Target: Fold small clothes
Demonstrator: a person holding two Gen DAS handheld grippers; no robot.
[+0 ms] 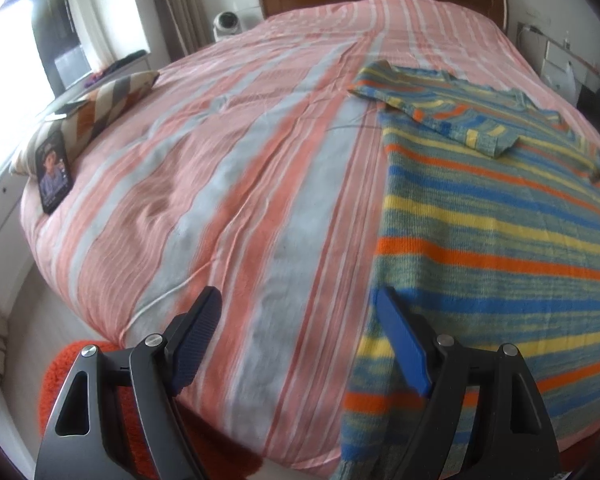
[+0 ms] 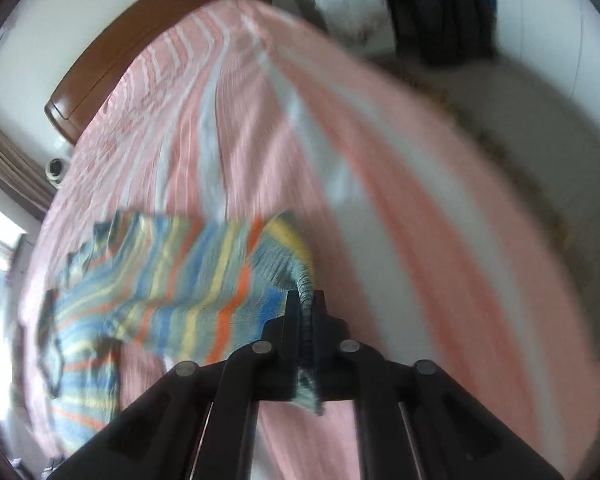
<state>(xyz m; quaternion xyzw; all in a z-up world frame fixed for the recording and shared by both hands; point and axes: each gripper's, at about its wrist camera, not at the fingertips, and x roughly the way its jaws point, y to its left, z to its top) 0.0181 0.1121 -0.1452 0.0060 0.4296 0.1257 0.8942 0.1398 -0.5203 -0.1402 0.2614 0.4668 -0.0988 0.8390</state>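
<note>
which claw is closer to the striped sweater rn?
Right. The right claw is shut on a bunched edge of the striped sweater; the left claw is open over the bedspread beside its near hem.

1. We are seeing the striped sweater (image 1: pixel 500 216) running off the right and bottom edges of the left wrist view.
2. We are finding the whole right wrist view smeared, so the bedspread (image 2: pixel 380 200) stripes are losing their edges.
3. We are losing the sweater's pinched edge between the right gripper (image 2: pixel 306 298) fingers.
4. We are unable to make out the dark clutter (image 2: pixel 444 12) beyond the bed.
</note>
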